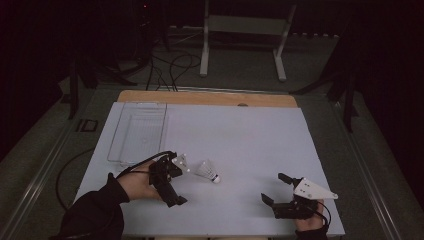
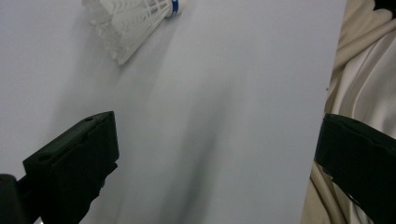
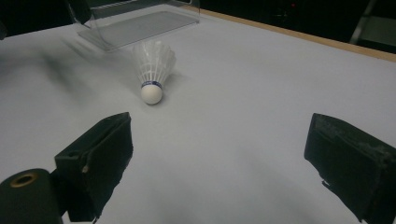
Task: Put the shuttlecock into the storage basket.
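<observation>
A white feather shuttlecock with a blue band lies on its side on the white table, cork toward the near right. My left gripper is just left of it, held by a hand in a black sleeve, jaws wide apart and empty. In the left gripper view the shuttlecock sits at the top, beyond my left gripper. My right gripper rests near the front right edge, open and empty. From the right gripper view the shuttlecock lies well ahead of my right gripper.
A clear plastic tray stands at the table's back left, also the tray in the right gripper view. A wooden strip edges the far side. Cables and a metal frame lie beyond. Pale cloth hangs past the table edge.
</observation>
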Motion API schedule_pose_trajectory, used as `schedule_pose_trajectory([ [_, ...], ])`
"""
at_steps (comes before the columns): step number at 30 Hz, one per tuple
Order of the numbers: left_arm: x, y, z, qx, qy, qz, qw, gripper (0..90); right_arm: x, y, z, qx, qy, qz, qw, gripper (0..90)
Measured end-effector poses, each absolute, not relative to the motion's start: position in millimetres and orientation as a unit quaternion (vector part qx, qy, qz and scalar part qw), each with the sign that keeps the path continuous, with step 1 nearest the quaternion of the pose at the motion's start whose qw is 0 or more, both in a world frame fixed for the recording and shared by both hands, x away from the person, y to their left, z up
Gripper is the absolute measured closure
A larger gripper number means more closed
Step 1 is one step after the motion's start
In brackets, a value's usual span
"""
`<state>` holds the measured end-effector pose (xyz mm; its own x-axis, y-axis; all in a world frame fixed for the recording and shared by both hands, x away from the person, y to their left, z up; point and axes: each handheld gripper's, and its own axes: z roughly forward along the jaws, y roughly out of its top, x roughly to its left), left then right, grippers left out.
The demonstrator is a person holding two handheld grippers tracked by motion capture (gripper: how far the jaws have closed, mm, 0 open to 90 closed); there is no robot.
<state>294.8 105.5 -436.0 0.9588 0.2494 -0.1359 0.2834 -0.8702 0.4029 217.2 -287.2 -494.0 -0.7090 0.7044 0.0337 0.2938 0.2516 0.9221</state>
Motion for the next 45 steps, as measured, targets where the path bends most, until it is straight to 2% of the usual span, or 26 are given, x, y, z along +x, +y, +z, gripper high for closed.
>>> schedule_pose_trajectory([
  [19, 324.2, 81.6, -446.1, 0.968, 0.137, -0.053, 0.201, 0.3, 217.6, -287.0, -494.7, 0.325, 0.767, 0.518, 0.193, 7.7],
  [26, 338.2, 78.4, -451.2, 0.967, 0.157, -0.048, 0.195, 1.2, 217.7, -286.6, -495.0, 0.323, 0.769, 0.516, 0.193, 7.7],
  [35, 350.5, 71.6, -455.6, 0.967, 0.144, -0.065, 0.198, 14.7, 218.3, -286.2, -495.7, 0.323, 0.771, 0.515, 0.191, 7.7],
  [45, 359.1, 62.8, -462.6, 0.968, 0.149, -0.065, 0.192, 23.3, 218.2, -286.8, -495.8, 0.326, 0.769, 0.516, 0.187, 7.7],
])
